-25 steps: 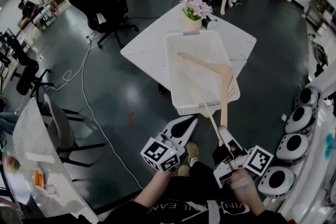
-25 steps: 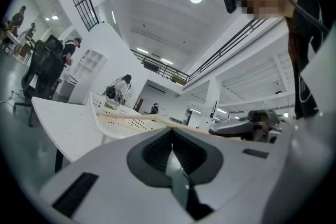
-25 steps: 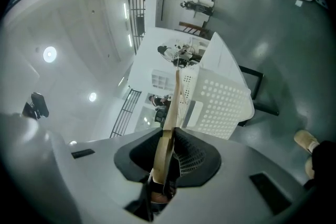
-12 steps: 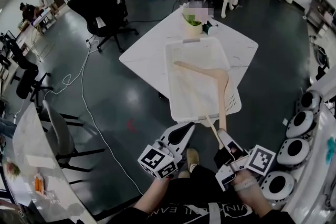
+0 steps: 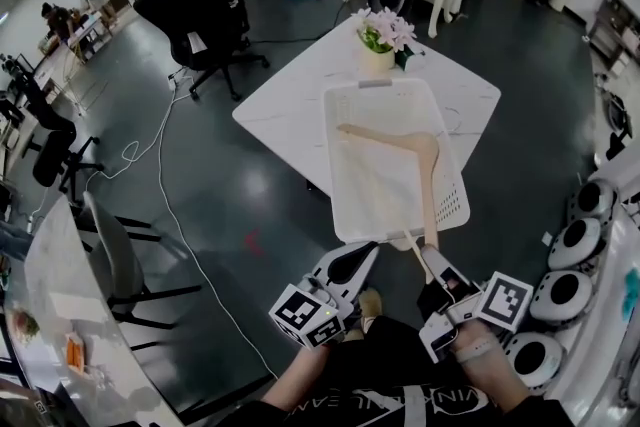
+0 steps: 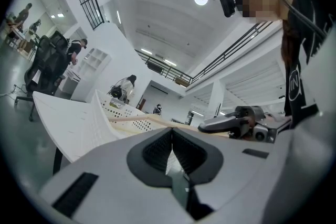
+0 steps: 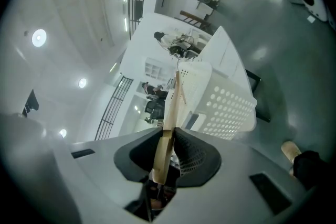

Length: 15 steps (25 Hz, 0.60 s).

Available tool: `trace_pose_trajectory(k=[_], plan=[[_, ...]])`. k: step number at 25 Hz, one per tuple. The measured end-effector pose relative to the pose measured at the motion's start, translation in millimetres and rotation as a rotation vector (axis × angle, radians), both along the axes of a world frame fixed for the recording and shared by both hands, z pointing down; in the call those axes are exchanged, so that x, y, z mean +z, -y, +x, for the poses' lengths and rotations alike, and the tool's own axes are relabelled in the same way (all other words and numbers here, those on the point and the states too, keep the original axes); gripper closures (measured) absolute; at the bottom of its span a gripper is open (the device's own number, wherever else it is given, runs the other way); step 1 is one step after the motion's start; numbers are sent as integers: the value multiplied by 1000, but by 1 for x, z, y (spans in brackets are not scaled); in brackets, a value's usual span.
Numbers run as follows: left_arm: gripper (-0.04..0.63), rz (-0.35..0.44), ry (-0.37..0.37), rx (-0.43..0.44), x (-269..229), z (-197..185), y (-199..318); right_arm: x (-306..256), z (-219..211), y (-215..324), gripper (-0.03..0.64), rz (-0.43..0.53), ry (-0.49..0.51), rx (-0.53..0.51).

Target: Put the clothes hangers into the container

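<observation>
Hanger (image 5: pixel 385 136) stretches over the container (image 5: pixel 332 165), near end pinched tight in the right gripper (image 5: pixel 428 255) just outside the container's near rim. Left gripper (image 5: pixel 368 249) has its jaws together, nothing in them, also by that rim.

The left gripper (image 6: pixel 171 140) has its jaws together, empty. Ahead, a wooden hanger (image 6: pixel 137 119) crosses the perforated white basket (image 6: pixel 119 111) (right gripper (image 6: pixel 227 123) ahead-right).

Container (image 5: pixel 375 190) on table (image 5: pixel 285 100), hanger (image 5: pixel 390 139) seemingly inside it, flowers (image 5: pixel 383 27) behind
</observation>
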<state>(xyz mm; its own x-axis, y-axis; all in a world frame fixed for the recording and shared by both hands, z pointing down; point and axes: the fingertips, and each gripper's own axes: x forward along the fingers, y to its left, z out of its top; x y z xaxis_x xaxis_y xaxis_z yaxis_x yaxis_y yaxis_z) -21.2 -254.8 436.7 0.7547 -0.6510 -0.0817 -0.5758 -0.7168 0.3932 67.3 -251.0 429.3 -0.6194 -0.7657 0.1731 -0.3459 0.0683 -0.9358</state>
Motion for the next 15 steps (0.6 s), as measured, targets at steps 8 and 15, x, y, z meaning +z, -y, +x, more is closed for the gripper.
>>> trace_pose_trajectory(k=[8,15], plan=[[586,-17,-30,8,-1,5,3,-4,0,16,549,-5,-46,-36],[586,-23,-46,7,2,5,4,1,-1,21,549,-17,-96,-63]])
